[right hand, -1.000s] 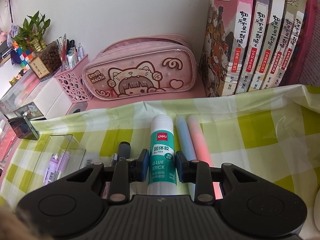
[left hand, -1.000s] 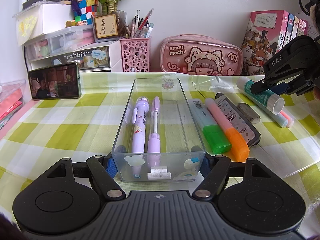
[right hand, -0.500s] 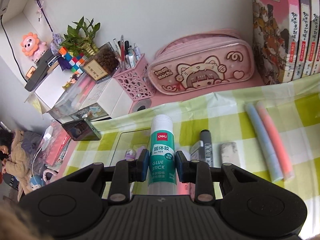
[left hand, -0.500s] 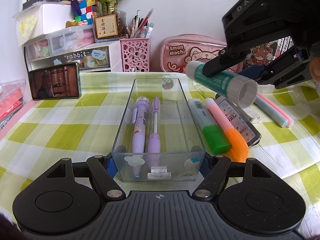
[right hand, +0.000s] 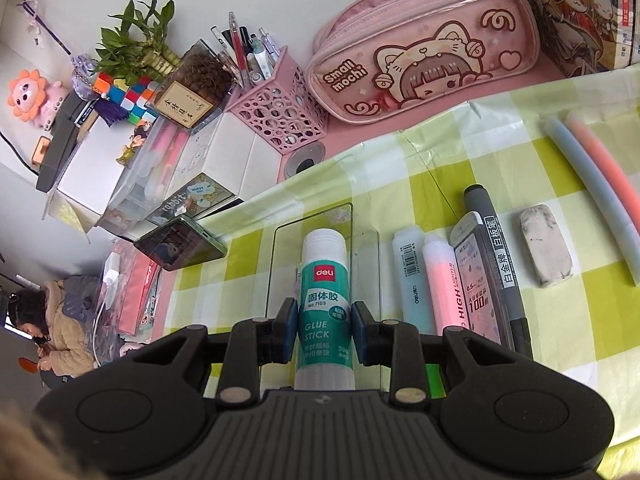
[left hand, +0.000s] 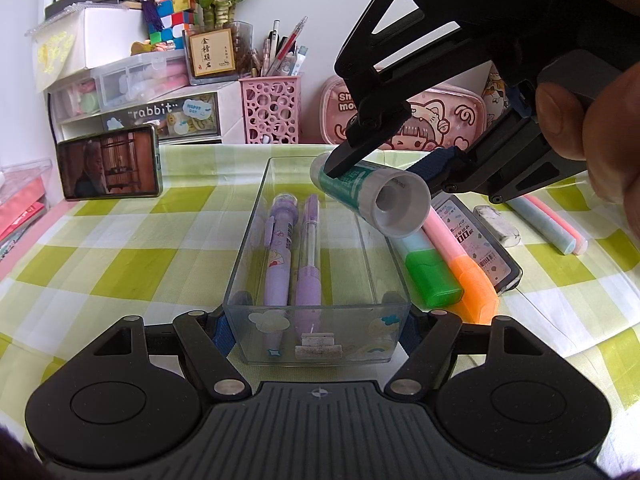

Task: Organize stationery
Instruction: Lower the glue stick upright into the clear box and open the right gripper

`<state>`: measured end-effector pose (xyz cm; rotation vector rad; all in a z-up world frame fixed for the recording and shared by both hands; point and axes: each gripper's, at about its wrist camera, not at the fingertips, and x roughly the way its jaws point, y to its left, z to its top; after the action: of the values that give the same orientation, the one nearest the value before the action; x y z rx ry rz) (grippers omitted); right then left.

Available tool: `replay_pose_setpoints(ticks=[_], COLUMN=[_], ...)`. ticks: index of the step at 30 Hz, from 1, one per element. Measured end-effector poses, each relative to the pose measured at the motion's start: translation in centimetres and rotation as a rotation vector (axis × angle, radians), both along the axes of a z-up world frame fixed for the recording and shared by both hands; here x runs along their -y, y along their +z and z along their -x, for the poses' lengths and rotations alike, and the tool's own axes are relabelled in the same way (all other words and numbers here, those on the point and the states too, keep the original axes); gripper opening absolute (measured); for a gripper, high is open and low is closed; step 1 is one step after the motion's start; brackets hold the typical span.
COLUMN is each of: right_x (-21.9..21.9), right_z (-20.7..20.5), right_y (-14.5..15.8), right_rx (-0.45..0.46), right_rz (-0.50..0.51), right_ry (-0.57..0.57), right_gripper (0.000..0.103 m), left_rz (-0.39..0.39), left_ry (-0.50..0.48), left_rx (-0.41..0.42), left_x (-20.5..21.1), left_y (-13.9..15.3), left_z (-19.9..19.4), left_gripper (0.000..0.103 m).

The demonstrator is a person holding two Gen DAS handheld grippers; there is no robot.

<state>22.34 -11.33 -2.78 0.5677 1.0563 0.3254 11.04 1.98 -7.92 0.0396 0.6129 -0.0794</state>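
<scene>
Left wrist view: the clear rectangular plastic tray (left hand: 318, 248) is the landmark on the green-and-white checked tablecloth (left hand: 120, 256). The left gripper (left hand: 318, 330) clamps the tray's near end wall. Above the tray's far right corner, the right gripper (left hand: 386, 172) pinches the white-and-teal glue stick (left hand: 370, 196) around its middle, flat base tilted toward the camera. Inside the tray lie two purple pens (left hand: 294, 252) along its left side. Just right of the tray sit a green-capped highlighter (left hand: 426, 272) and an orange-capped one (left hand: 466, 276). Likely risk: released from this height and tilt, the round stick could strike the right wall, bounce out or roll onto the pens.
</scene>
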Motion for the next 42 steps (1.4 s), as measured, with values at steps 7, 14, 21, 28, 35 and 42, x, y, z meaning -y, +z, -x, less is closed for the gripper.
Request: replay_pose_setpoints(ticks=[7, 14, 21, 28, 35, 42], right_x=[-0.2, -0.1, -0.9, -1.0, -0.9, 0.8], right_z=[-0.2, 0.6, 0.7, 1.2, 1.3, 1.3], right_y=[0.2, -0.1, -0.3, 0.4, 1.0, 1.6], right_rx=[-0.023, -0.032, -0.029, 0.031, 0.104, 0.172], right_rz=[-0.041, -0.036, -0.001, 0.049, 0.075, 0.059], right_ry=[-0.012, -0.019, 0.028, 0.058, 0.102, 0.109], right_gripper=[0.047, 0.047, 0.048, 0.046, 0.047, 0.047], left_rz=[-0.001, 0.000, 0.000, 0.001, -0.001, -0.001], left_ry=[-0.001, -0.005, -0.005, -0.009, -0.012, -0.012], left_rx=[0.001, 0.000, 0.000, -0.001, -0.001, 0.000], left_x=[-0.1, 0.0, 0.0, 0.0, 0.1, 0.0], left_y=[0.2, 0.1, 0.1, 0.0, 0.0, 0.0], left_z=[-0.2, 0.0, 0.0, -0.1, -0.2, -0.2], left_gripper=[0.073, 0.073, 0.073, 0.073, 0.073, 0.073])
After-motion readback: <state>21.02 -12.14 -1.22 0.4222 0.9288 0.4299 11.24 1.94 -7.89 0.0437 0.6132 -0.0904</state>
